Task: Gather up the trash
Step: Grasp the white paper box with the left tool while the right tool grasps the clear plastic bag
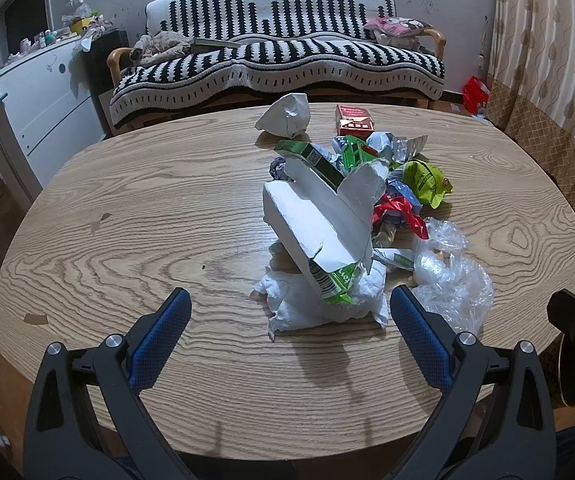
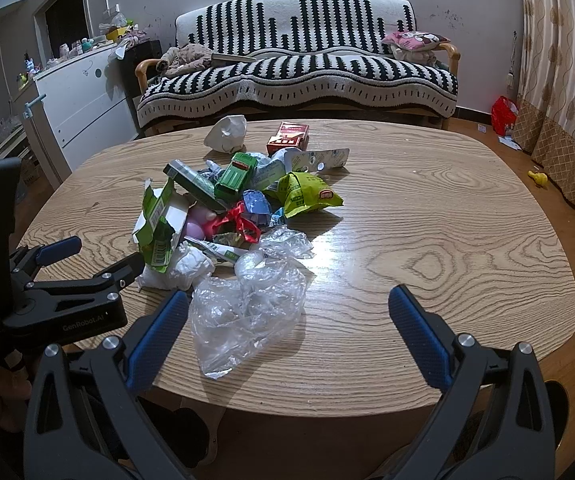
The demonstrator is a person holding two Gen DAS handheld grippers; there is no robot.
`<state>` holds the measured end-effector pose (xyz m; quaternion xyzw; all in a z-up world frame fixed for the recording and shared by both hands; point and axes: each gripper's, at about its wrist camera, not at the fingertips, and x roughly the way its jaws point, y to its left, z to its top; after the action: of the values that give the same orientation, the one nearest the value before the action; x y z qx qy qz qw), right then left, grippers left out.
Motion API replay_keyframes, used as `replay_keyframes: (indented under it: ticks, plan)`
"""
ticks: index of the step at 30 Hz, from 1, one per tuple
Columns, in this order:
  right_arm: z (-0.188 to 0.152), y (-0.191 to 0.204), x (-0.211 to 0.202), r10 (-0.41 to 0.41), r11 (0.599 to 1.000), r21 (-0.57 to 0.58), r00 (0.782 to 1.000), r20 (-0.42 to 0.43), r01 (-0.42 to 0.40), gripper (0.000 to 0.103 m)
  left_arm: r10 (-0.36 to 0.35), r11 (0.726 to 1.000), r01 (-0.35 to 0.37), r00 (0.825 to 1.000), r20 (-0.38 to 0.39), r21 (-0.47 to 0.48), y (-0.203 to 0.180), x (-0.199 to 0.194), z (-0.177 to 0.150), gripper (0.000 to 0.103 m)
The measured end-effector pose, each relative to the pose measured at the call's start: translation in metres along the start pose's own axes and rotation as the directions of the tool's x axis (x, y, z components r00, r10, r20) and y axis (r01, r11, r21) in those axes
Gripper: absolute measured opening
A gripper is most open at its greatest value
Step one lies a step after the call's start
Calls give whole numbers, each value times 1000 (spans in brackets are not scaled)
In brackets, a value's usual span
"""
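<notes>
A heap of trash lies on the oval wooden table [image 1: 127,220]. It holds a torn white and green carton [image 1: 319,220], crumpled white tissue [image 1: 307,304], clear plastic wrap [image 1: 451,280], a yellow-green snack bag [image 1: 427,180], a red wrapper [image 1: 399,210], a red box [image 1: 353,120] and a white paper ball [image 1: 287,114]. My left gripper [image 1: 289,312] is open, its jaws either side of the tissue. My right gripper [image 2: 287,312] is open just behind the plastic wrap [image 2: 243,308]. The left gripper also shows in the right wrist view [image 2: 91,256].
A striped sofa [image 1: 279,56] stands beyond the table. A white cabinet [image 1: 43,100] is at the left. Curtains [image 1: 547,52] hang at the right. A red bag [image 2: 505,114] and a small yellow toy [image 2: 539,178] lie on the floor.
</notes>
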<state>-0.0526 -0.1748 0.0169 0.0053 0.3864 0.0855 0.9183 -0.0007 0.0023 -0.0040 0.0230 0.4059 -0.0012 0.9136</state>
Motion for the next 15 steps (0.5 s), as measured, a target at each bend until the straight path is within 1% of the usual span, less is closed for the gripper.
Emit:
replay_keyframes:
  ticks: [5, 7, 11, 13, 15]
  plan:
    - [-2, 4, 3, -1, 1000, -5, 1000, -16, 1, 97, -15, 1000, 15, 1000, -3, -28, 8, 3, -2, 97]
    - [-4, 8, 9, 7, 1000, -10, 999, -36, -7, 97, -26, 999, 26, 1000, -11, -41, 13, 6, -3, 97]
    - [-9, 13, 26, 41, 999, -12, 995, -94, -43, 97, -38, 997, 35, 998, -44, -62, 16, 15, 6, 97]
    - [-12, 17, 36, 49, 998, -20, 992, -119, -51, 97, -43, 998, 40, 998, -49, -57, 11, 21, 12, 97]
    - [-14, 22, 47, 52, 998, -28, 988, -147, -57, 97, -46, 999, 45, 997, -53, -25, -1, 28, 21, 97]
